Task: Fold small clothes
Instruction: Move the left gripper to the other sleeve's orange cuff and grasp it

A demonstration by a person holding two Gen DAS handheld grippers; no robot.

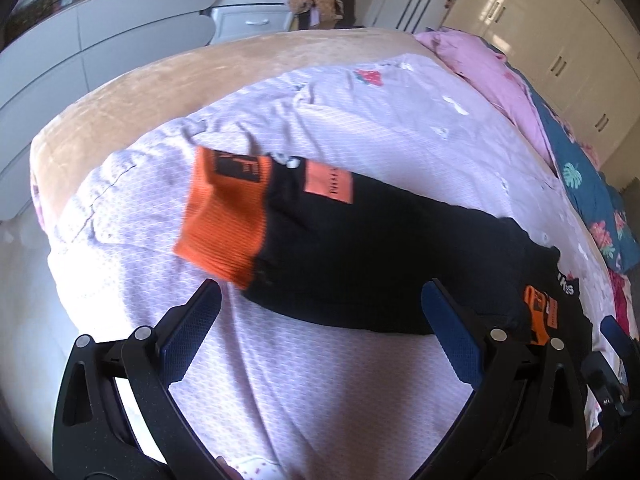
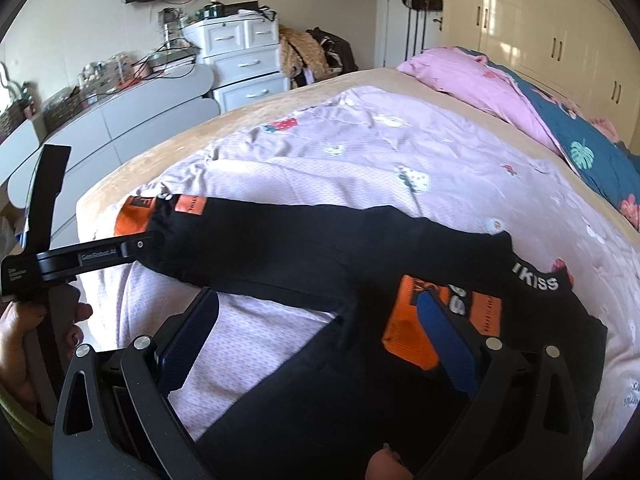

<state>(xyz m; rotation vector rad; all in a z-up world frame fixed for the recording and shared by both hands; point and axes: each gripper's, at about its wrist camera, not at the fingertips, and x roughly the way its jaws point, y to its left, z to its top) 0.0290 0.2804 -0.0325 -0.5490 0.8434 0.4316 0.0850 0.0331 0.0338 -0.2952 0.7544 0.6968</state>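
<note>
Lying flat: the black pants are spread on the lilac sheet on the bed.
Pants cuff: one leg ends in an orange cuff, off to the left.
Pants top: the waistband with white letters sits to the right, next to an orange patch.
Left claw: its two blue fingers are wide apart and hold nothing. It hangs over the sheet, just beside the pant leg.
Right claw: its fingers are wide apart too. It hangs over the top of the pants, where the two legs split.
Far side: a pink blanket lies at the back of the bed, and white drawers stand by the wall.
</note>
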